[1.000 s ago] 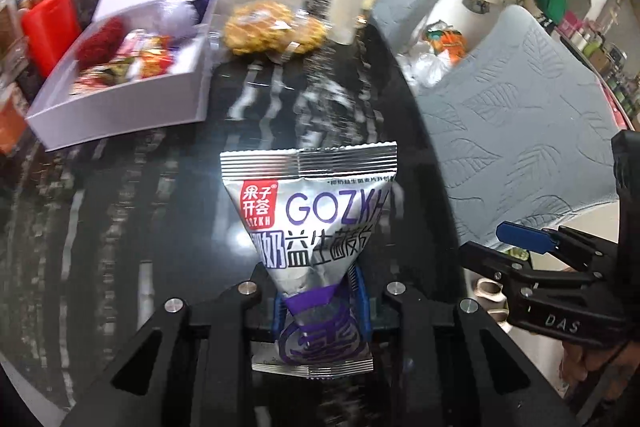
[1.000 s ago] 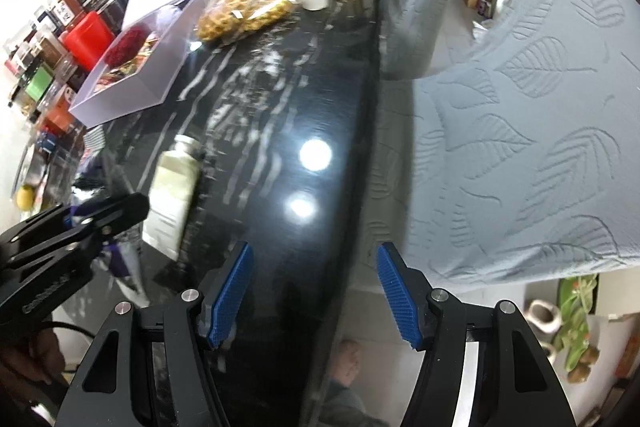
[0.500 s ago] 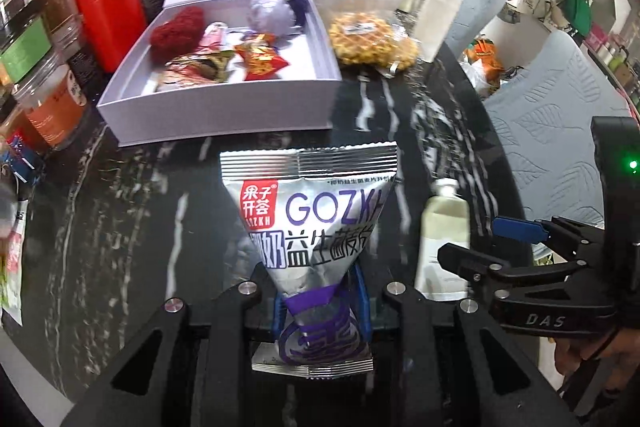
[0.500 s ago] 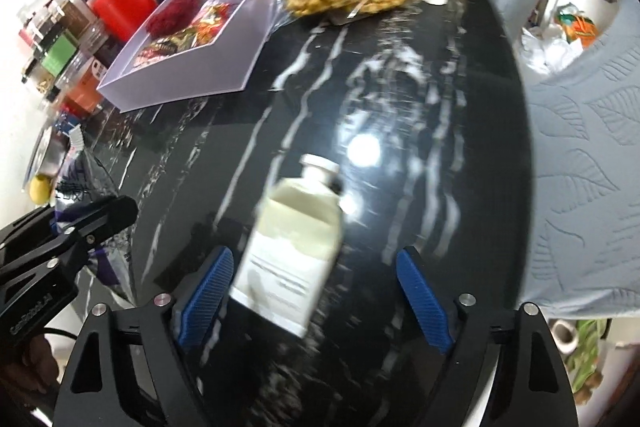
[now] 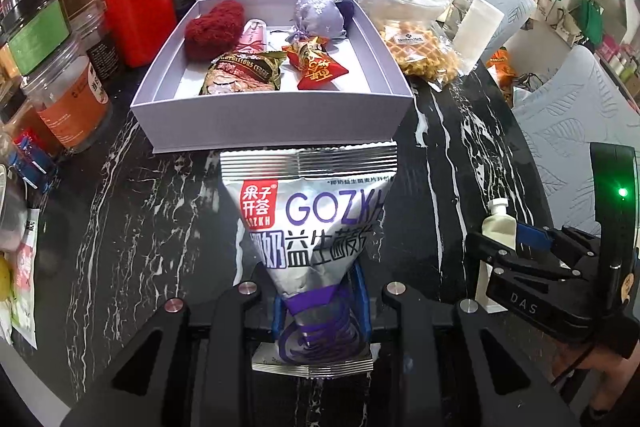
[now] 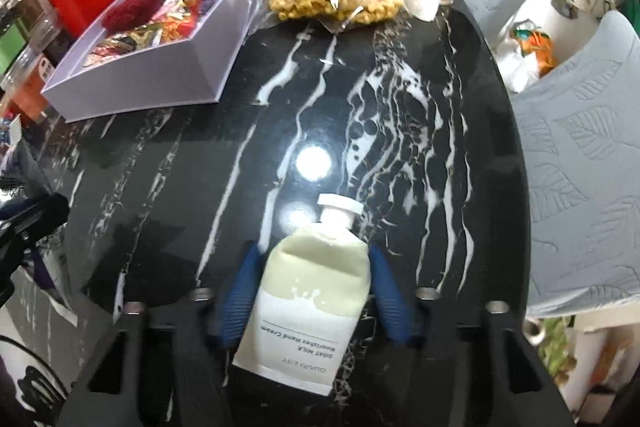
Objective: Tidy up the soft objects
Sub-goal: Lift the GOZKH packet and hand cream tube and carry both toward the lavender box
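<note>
step: gathering | left gripper (image 5: 320, 307) jaws clenched on snack pouch (image 5: 310, 227), short of the box (image 5: 272, 123) | right gripper (image 6: 312, 291) jaws closing around hand cream tube (image 6: 312, 299) | next: carry both into box

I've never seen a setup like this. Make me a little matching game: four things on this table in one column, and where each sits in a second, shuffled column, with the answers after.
Things:
1. red knit heart
2. silver snack bag
3. hand cream tube
4. waffles

Places:
A. lying on the black table, between the right gripper's closing blue pads
B. in a clear bag on the table, just right of the box
C. inside the open white box, at its back left
D. pinched at its lower end in the left gripper's jaws

Pairs: 1-C, 2-D, 3-A, 4-B
</note>
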Motion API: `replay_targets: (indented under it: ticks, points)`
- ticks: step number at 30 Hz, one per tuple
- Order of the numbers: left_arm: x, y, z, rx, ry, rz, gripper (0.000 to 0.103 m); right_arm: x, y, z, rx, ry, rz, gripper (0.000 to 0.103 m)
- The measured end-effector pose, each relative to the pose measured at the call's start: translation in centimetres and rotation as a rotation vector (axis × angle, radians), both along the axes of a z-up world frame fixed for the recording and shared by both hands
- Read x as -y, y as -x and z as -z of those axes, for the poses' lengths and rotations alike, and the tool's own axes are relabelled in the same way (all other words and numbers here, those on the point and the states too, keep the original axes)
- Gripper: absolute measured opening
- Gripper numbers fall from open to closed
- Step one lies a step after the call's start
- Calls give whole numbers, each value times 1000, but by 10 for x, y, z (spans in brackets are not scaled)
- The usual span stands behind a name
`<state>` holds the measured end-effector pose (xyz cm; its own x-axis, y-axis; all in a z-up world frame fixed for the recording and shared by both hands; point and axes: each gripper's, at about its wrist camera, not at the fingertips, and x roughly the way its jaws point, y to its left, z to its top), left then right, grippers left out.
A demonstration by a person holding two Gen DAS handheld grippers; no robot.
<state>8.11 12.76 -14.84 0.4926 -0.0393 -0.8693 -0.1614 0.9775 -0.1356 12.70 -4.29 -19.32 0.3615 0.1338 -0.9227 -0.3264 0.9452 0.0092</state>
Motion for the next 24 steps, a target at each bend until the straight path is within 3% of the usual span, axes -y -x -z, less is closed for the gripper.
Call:
replay_targets:
  ticks: [13,24]
  points:
    - [10,5,-7,5,1,9,27,11,0,-9,-7,-83,-38,51]
    - [43,11,-44,52,-10,45,27,39,17,-42,14,-122,-65,51]
